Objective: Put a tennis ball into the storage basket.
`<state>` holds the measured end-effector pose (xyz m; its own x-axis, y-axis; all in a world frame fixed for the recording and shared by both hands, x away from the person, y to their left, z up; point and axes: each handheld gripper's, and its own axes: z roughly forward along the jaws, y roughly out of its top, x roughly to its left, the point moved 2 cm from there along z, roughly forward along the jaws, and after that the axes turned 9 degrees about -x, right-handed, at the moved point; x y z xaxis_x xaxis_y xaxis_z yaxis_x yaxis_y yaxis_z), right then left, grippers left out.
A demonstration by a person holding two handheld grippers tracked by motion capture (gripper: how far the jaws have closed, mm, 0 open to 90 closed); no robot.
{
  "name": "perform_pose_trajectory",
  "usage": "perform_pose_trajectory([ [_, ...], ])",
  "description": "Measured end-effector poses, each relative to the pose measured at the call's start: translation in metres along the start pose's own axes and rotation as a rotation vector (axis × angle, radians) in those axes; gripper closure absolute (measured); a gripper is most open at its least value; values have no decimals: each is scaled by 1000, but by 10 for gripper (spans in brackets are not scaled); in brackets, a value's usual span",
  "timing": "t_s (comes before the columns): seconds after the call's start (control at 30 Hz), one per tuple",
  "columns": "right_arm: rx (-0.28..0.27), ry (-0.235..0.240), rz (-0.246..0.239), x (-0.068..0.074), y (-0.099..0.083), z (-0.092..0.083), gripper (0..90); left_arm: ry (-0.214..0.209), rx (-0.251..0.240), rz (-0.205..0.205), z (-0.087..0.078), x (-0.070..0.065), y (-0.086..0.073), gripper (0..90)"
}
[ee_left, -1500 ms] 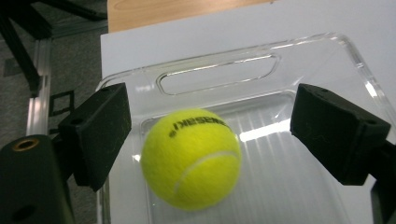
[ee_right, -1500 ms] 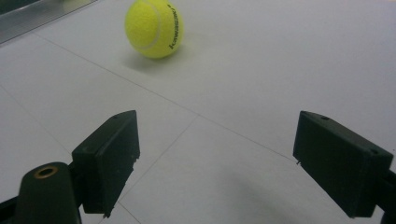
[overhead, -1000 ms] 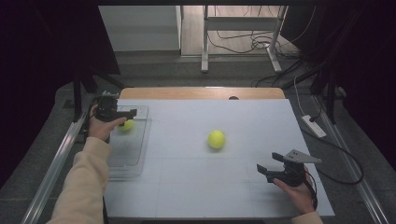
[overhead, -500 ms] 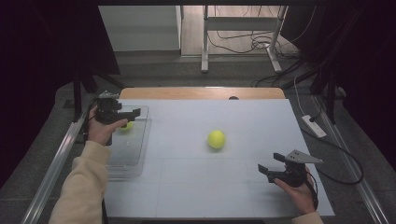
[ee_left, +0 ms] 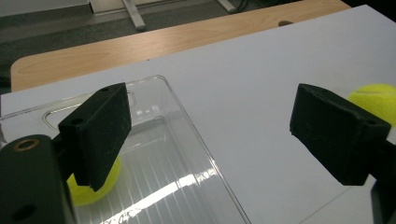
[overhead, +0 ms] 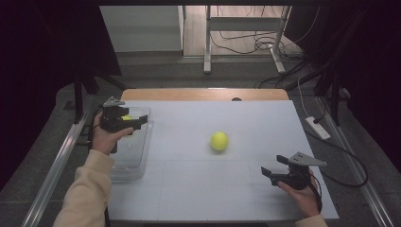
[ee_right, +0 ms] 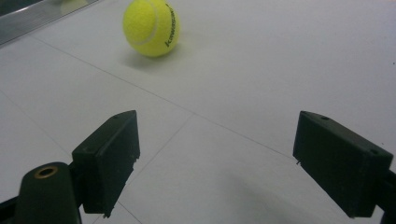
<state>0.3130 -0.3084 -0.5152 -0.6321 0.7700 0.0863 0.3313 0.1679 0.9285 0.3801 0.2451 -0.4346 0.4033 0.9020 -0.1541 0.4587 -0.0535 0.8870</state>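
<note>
Tray (overhead: 142,156): clear ribbed plastic, rectangular with rounded corners, at the table's (overhead: 198,198) left edge.
Ball in tray (ee_left: 91,186): fuzzy yellow-green, mostly hidden behind a black jaw.
Left gripper (overhead: 135,122): above the tray, jaws spread, empty.
Loose ball (overhead: 219,141): right of the tray, on the smooth white top.
Right gripper (overhead: 268,172): far right of the tray, jaws spread, empty.
</note>
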Motion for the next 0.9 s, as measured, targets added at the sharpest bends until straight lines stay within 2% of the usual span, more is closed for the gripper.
perform_pose_trajectory([
  [0.33, 3, -1, -4, 1, 0, 0, 147, -27, -24, 20, -11, -11, -1, 138],
  [0.9, 0, -5, 0, -1, 0, -2, 147, -76, -21, 71, -3, -33, -1, 132],
])
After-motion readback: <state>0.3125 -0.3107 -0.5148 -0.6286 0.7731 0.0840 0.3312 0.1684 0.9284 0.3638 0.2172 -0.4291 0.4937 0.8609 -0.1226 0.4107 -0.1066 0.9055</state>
